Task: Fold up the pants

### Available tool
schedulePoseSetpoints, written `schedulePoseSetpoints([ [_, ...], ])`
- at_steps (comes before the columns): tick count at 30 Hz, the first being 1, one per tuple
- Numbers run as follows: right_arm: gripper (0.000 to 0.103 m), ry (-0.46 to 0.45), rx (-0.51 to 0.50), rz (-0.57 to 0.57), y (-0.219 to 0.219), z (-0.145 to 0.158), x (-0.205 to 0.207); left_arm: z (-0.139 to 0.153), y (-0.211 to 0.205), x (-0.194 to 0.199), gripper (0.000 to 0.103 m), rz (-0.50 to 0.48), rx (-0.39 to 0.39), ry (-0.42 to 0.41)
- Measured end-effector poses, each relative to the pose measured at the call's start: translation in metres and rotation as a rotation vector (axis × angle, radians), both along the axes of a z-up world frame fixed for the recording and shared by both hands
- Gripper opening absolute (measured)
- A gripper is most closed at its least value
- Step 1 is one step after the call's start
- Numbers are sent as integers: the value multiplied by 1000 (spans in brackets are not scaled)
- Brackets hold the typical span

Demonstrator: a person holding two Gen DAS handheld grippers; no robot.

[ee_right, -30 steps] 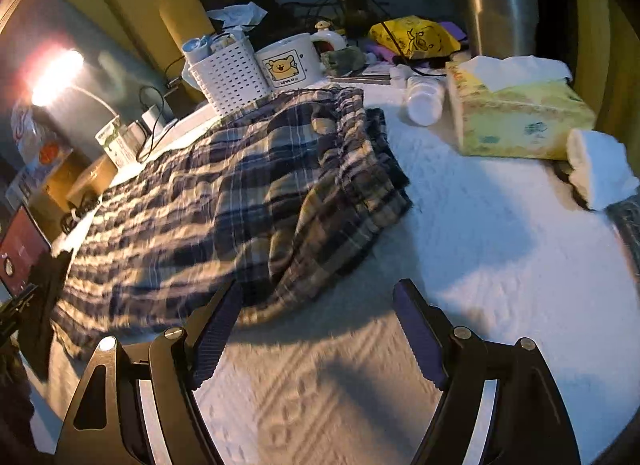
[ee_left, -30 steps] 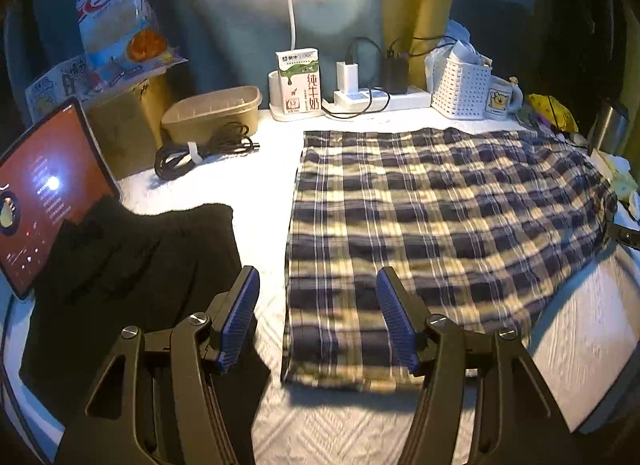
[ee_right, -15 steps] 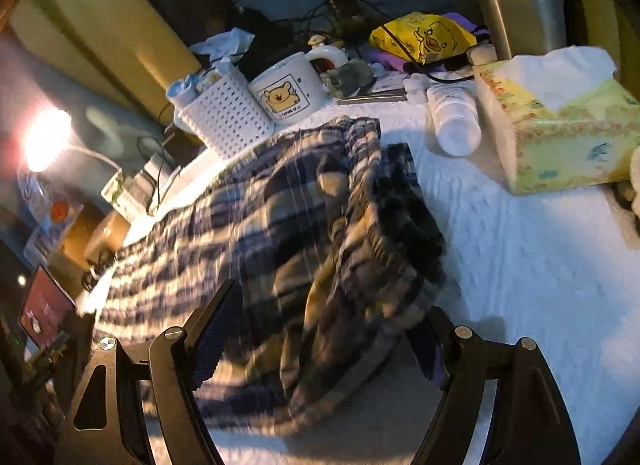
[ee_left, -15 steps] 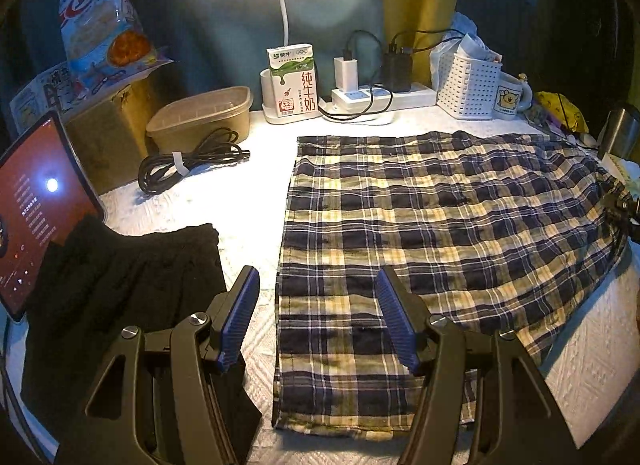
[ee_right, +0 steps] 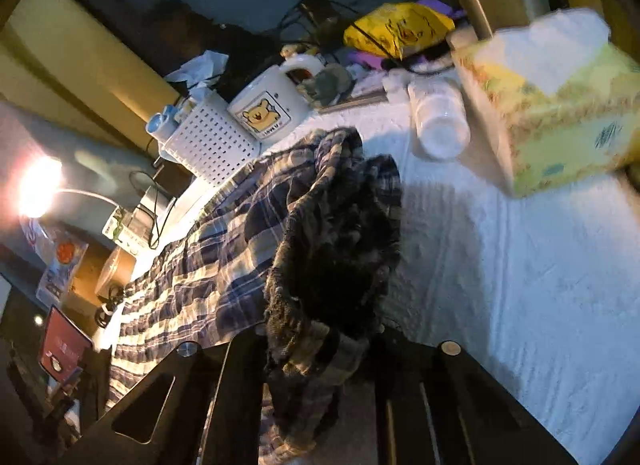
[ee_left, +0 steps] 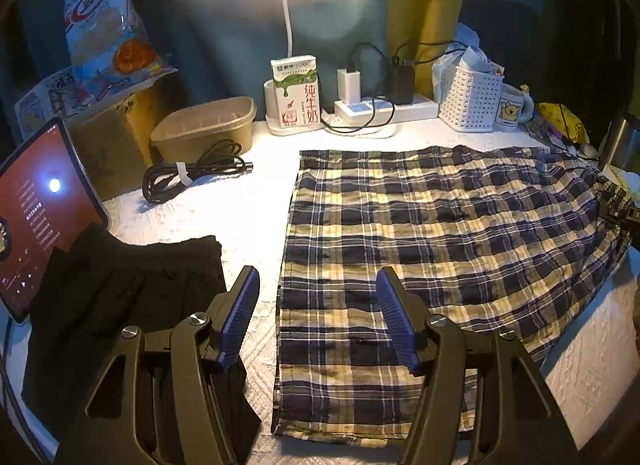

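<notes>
The plaid pants (ee_left: 420, 249) lay spread flat on the white tabletop (ee_left: 248, 209), beside a black garment (ee_left: 120, 289). The left tongs (ee_left: 316, 317) hovered agape over the hem end, holding nothing. The right tongs (ee_right: 320, 349) were clamped on the bunched waistband end.

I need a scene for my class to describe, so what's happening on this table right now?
A person is folding plaid pants spread on a white table. The right tongs have closed on one bunched end and hold it raised. The left tongs hang open over the other end, which lies flat, gripping nothing. Black cloth sits beside it. No fold is made yet.
</notes>
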State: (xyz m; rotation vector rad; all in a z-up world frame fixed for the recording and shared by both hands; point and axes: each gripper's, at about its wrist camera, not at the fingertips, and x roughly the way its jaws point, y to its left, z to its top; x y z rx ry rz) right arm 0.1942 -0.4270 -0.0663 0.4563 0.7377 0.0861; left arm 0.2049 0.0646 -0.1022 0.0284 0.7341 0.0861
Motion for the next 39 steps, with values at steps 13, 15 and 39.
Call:
schedulePoseSetpoints([
  [13,11,-130,-131,-71,-29,69,-35,12,4,-2,61,-43,-8,-52],
  [15,11,-141,-146,-71,-26,77,-39,12,5,-1,61,-49,-14,-59],
  [39,11,-237,-372,236,177,144,-6,2,60,-1,61,-106,-58,-167],
])
